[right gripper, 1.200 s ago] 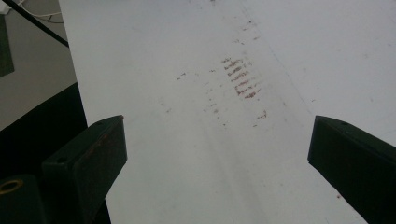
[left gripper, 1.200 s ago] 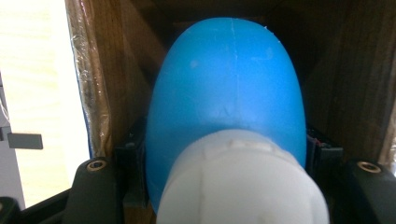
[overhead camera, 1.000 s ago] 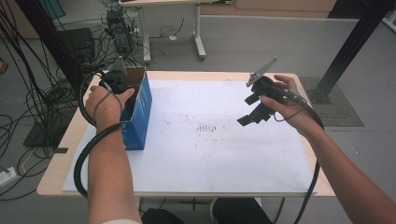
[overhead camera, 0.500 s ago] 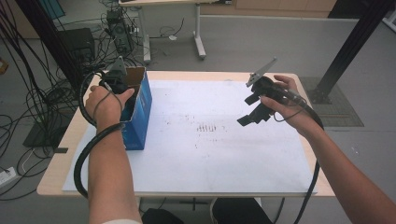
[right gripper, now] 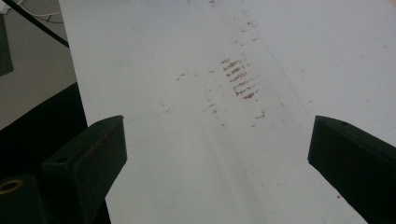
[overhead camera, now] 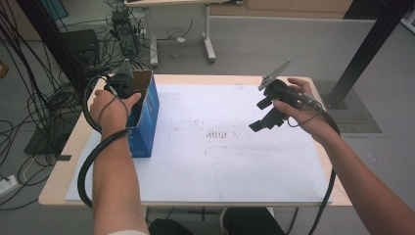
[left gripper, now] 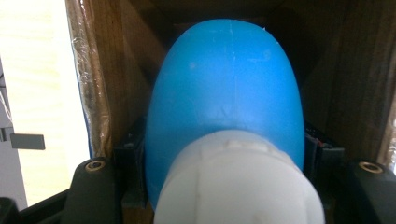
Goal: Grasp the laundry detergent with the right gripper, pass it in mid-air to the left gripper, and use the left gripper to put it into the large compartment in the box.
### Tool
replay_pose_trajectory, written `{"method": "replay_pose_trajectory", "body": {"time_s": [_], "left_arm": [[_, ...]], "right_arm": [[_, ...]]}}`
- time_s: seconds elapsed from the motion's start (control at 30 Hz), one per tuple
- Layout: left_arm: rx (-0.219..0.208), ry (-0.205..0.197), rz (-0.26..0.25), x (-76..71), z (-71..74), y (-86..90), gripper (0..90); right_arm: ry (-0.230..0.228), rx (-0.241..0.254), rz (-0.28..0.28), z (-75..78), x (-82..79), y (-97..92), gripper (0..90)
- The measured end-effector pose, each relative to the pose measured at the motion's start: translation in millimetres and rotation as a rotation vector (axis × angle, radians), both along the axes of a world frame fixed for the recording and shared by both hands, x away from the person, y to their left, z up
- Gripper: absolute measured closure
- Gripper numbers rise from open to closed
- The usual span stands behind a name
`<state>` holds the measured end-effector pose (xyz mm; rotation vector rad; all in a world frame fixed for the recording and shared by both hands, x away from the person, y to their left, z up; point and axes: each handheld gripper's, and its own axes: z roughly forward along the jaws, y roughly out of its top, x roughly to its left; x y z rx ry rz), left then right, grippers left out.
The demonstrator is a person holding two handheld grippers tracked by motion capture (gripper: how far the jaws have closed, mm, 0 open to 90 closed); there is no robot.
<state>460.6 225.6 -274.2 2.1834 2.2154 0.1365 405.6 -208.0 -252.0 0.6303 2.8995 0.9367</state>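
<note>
1. In the left gripper view, the left gripper [left gripper: 224, 154] has its two black jaws clamped on a blue and white bottle [left gripper: 224, 102], whose blue body takes up the centre of the frame with a white part below it.
2. Brown cardboard walls of the open box [left gripper: 107, 84] stand on both sides of the bottle, which is down inside the box.
3. In the high view, the left hand [overhead camera: 110, 110] holds that gripper over the blue box [overhead camera: 147, 122], at centre left on the table [overhead camera: 63, 166].
4. The right gripper [overhead camera: 262, 122], at centre right, hangs above the white sheet [overhead camera: 235, 161] with its jaws wide apart and nothing between them.
5. Reddish smudges [right gripper: 238, 77] mark the sheet at upper centre of the right gripper view.
</note>
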Motion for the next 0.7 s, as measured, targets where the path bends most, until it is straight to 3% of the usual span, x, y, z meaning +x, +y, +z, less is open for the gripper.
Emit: {"method": "replay_pose_trajectory", "body": {"time_s": [0.7], "left_arm": [[-0.001,-0.005,-0.006,-0.1,0.7,-0.6,33.6]], "right_arm": [[0.000,-0.002,0.006,0.8,0.6,2.2,4.4]]}}
